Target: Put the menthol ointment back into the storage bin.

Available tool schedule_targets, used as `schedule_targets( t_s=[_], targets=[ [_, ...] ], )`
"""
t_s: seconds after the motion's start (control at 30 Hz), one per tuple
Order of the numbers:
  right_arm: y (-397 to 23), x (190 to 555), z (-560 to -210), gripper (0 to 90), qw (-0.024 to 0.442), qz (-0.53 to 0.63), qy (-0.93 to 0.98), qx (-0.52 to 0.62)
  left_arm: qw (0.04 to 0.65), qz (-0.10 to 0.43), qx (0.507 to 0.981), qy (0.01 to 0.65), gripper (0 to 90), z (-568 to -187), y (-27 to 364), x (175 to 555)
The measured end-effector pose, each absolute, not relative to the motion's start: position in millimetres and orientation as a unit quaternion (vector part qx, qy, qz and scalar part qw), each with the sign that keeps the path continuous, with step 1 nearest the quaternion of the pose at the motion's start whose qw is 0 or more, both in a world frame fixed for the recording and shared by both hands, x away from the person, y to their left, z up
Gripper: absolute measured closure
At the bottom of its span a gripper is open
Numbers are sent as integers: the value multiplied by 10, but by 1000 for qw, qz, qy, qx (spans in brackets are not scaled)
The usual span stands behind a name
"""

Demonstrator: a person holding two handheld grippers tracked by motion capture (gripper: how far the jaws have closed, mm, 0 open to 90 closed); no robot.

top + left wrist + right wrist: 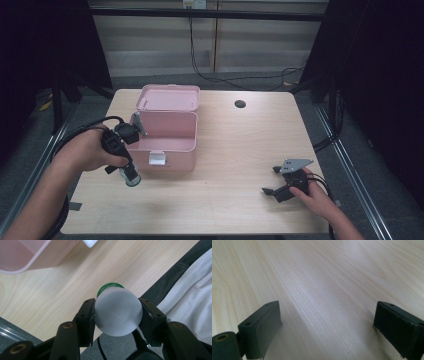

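My left gripper (131, 176) is shut on a small white bottle (117, 312) with a green cap (109, 286). It holds the bottle (132, 176) cap-down just above the wooden table, at the front left corner of an open pink box (165, 140). The box's lid (169, 97) lies folded back behind it. My right gripper (272, 180) rests low on the table at the front right, open, with bare wood between its jaws; its fingers (263, 325) stand wide apart.
A round cable hole (240, 104) sits in the table (235, 150) near the far edge. Cables trail on the floor behind. A white latch (157, 158) hangs on the box's front wall. Dark frames stand on both sides of the table.
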State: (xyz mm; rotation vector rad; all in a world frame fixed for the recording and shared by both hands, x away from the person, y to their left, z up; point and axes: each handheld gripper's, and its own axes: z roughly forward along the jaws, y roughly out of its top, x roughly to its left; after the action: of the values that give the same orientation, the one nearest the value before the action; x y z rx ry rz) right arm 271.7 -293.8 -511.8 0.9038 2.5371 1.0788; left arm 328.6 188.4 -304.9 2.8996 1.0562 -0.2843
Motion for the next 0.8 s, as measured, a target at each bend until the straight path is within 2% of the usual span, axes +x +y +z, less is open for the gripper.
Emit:
schedule_targets(
  t_s=[0.8],
  targets=[
    [-2939,2717,-5117,68,119,368,869,309,44,-78,918,387,506,-2697,1643,3784]
  ],
)
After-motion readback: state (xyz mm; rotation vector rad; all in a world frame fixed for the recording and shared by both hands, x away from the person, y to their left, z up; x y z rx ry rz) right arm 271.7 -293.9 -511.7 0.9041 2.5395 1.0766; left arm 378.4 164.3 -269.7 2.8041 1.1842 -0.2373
